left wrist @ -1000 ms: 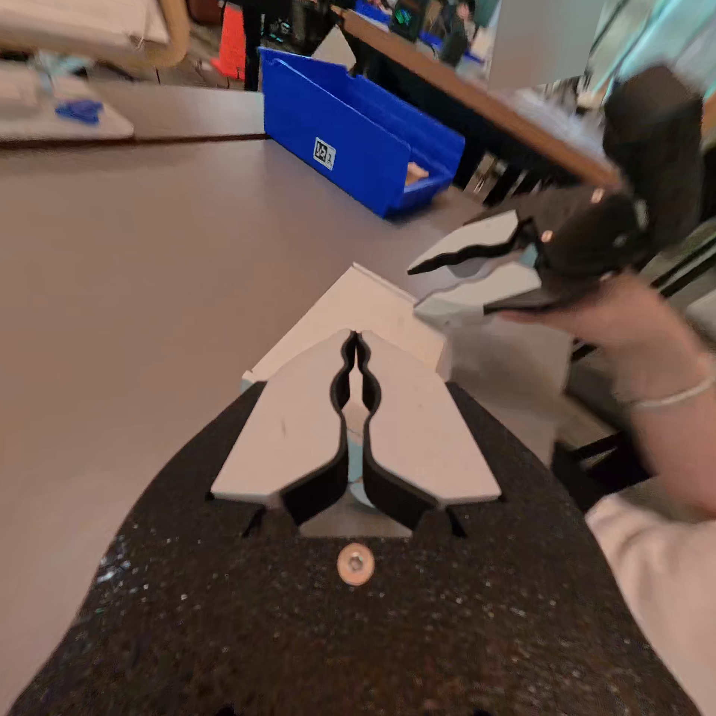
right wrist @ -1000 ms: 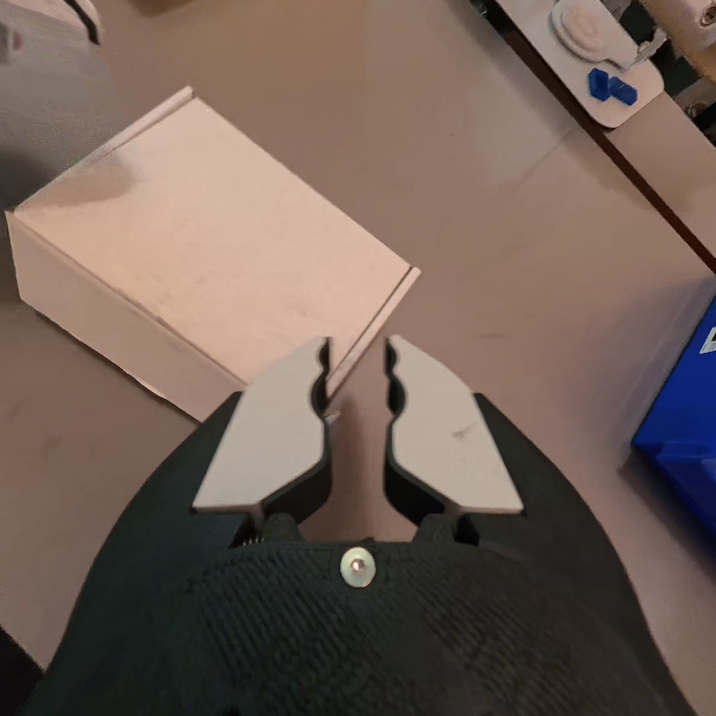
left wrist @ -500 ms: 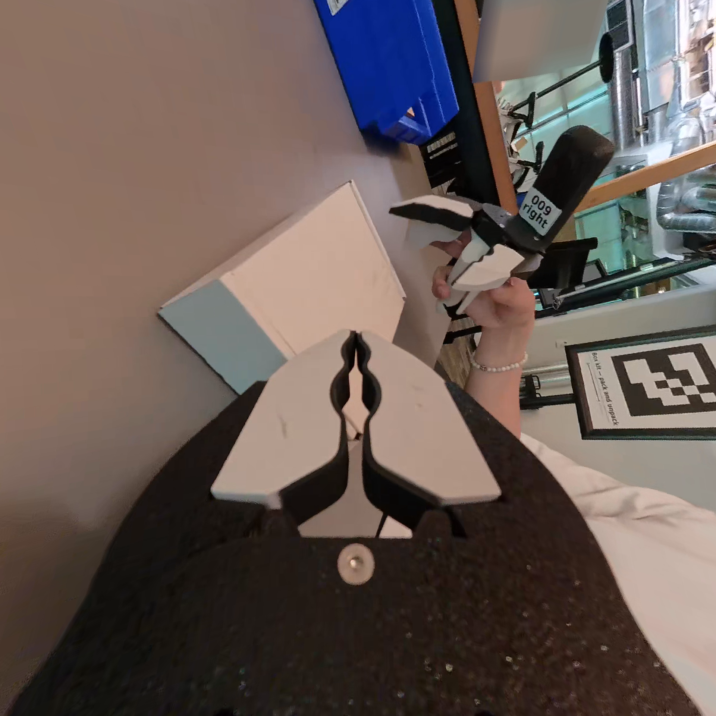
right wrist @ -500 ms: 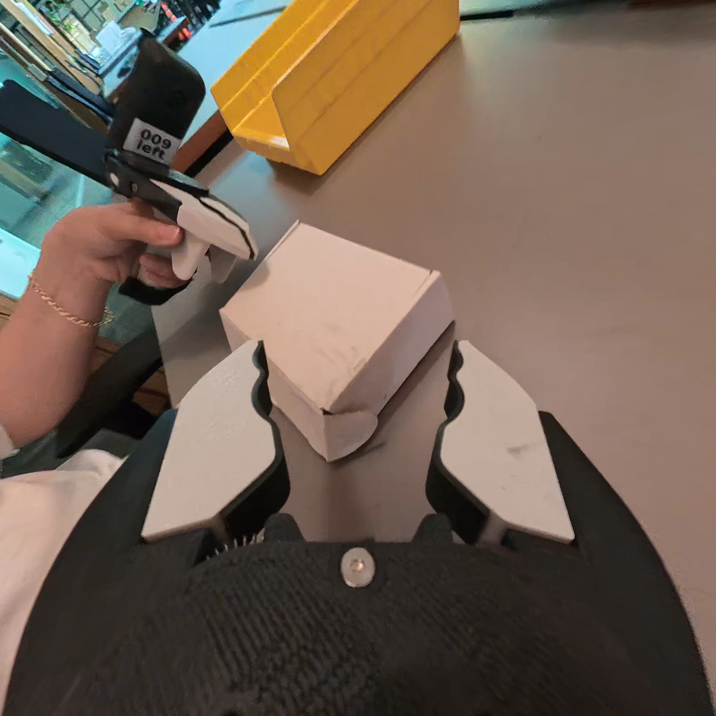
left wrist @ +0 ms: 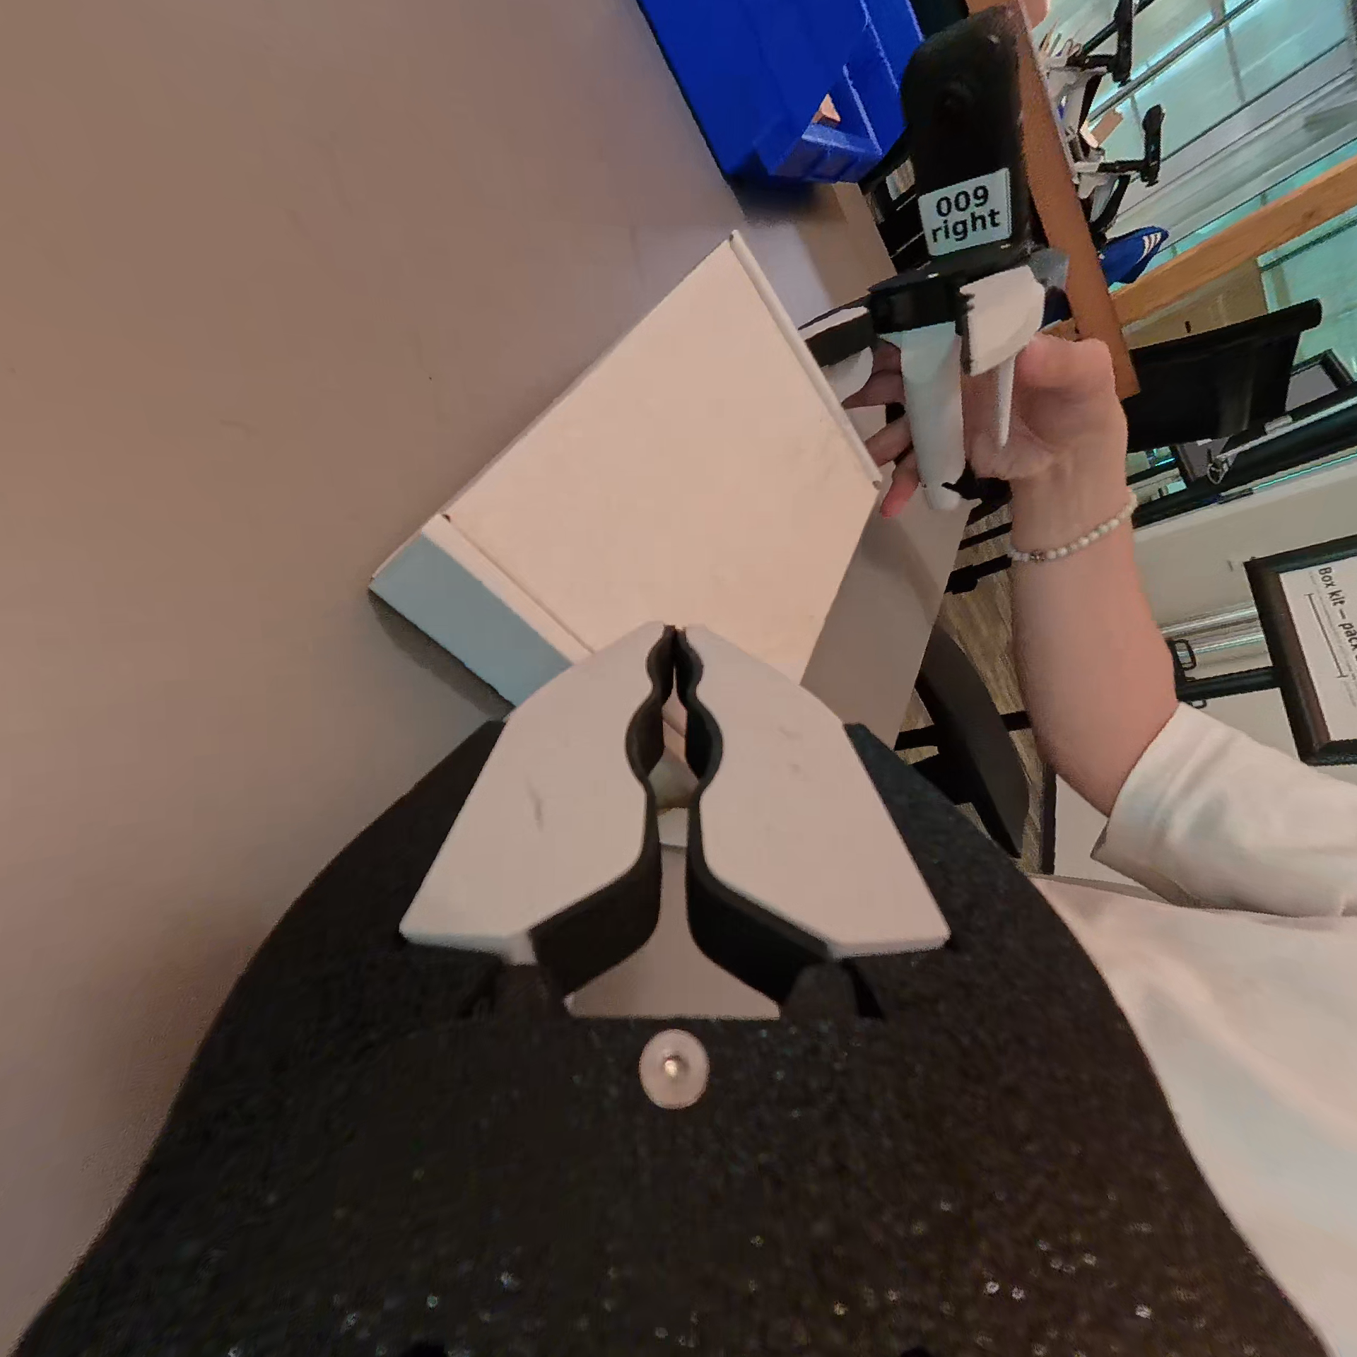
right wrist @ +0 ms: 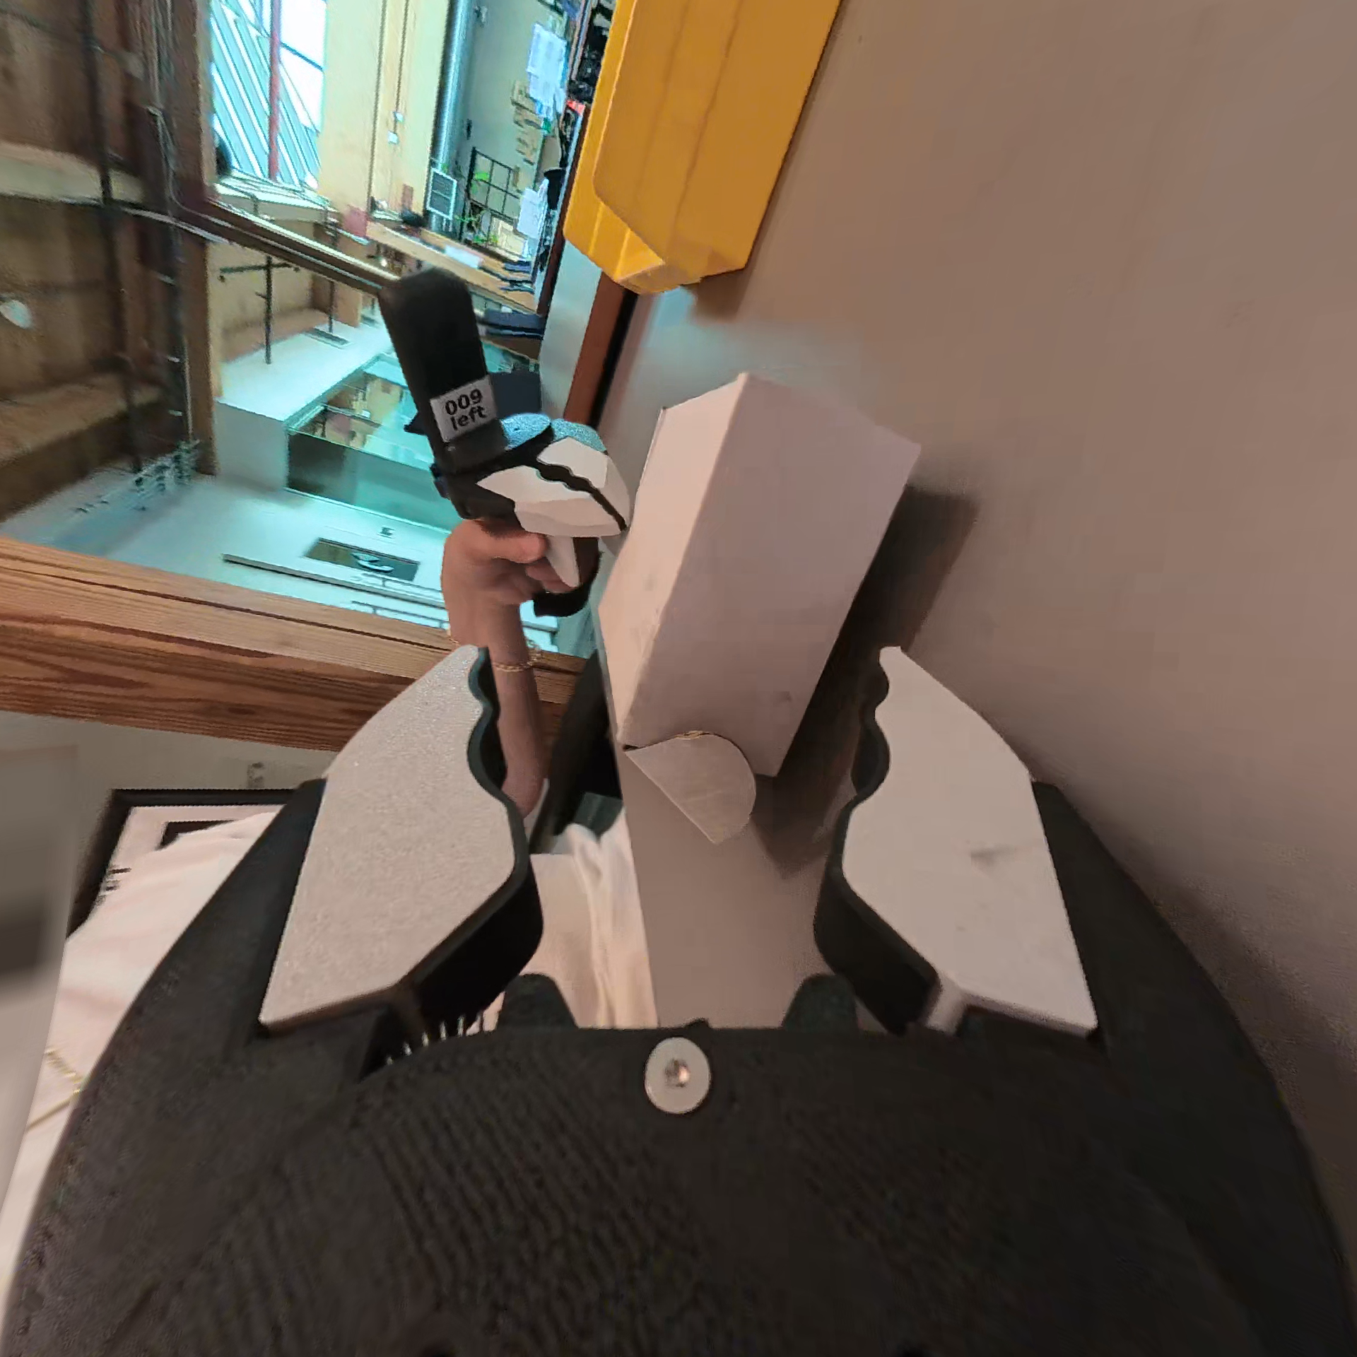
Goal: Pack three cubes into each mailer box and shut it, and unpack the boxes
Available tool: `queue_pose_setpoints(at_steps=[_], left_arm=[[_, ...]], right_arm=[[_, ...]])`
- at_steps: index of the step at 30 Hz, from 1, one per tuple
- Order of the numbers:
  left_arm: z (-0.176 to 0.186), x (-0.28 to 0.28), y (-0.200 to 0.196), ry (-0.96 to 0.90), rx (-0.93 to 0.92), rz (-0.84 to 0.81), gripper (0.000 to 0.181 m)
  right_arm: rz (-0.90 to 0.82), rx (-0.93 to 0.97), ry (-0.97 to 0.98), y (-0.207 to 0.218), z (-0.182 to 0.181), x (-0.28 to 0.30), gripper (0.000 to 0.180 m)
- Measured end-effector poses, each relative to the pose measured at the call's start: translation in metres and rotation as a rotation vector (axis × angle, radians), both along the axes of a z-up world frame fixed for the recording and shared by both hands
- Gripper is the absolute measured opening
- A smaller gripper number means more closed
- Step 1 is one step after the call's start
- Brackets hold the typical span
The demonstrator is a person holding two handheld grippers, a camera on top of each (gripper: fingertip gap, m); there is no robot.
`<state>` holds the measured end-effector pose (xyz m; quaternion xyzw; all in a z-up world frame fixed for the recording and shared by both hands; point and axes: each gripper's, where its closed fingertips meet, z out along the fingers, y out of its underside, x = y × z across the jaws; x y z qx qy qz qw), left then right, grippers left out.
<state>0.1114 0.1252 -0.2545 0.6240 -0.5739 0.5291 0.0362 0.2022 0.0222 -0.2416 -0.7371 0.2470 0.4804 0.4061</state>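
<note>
A: Left gripper [left wrist: 673,650]: fingers pressed together, nothing clearly between them; tips sit at the near end of the closed white mailer box [left wrist: 661,470]. A bit of box flap shows through the gap behind the tips; can't tell if it's caught.

B: Right side?

A: Right gripper [right wrist: 683,705]: fingers spread wide, empty; the box's loose rounded tab [right wrist: 694,782] lies between them, untouched.

B: What goes wrong for you from here?

A: Likely: you close off-centre on the tab; it buckles or slips; or the light box skids on the table [left wrist: 220,367], since nothing visibly pins it.

B: Room?

A: In your left view: open table from 9 to 11 o'clock; blue bin [left wrist: 771,81] at 12 to 1; table edge just past the box at 2 to 3; don't shove that way. In your right view: yellow bin [right wrist: 683,139] at 12; clear table at 1 to 3.
</note>
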Motion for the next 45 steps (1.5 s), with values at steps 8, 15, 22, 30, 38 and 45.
queue_pose_setpoints(at_steps=[8,15,22,30,38,45], left_arm=[[0.001,-0.005,0.006,-0.061,-0.005,0.023,0.0],[0.001,-0.007,0.008,-0.097,0.037,0.024,0.0],[0.015,-0.012,0.009,-0.345,0.287,-0.047,0.004],[0.109,-0.038,0.008,-1.108,1.066,-0.067,0.075],[0.089,-0.025,-0.029,-1.388,1.927,-0.335,0.095],[0.068,-0.015,-0.064,-1.497,1.927,-0.517,0.099]], right_arm=[[0.179,-0.104,0.194,0.023,0.0,-0.029,0.089],[0.281,-0.138,0.221,0.05,-0.002,-0.051,0.087],[0.308,-0.113,0.269,0.048,-0.002,-0.056,0.08],[0.308,0.089,0.465,0.018,0.039,-0.037,0.08],[0.432,0.171,0.564,0.002,0.062,-0.049,0.08],[0.529,0.144,0.588,0.004,0.061,-0.074,0.08]])
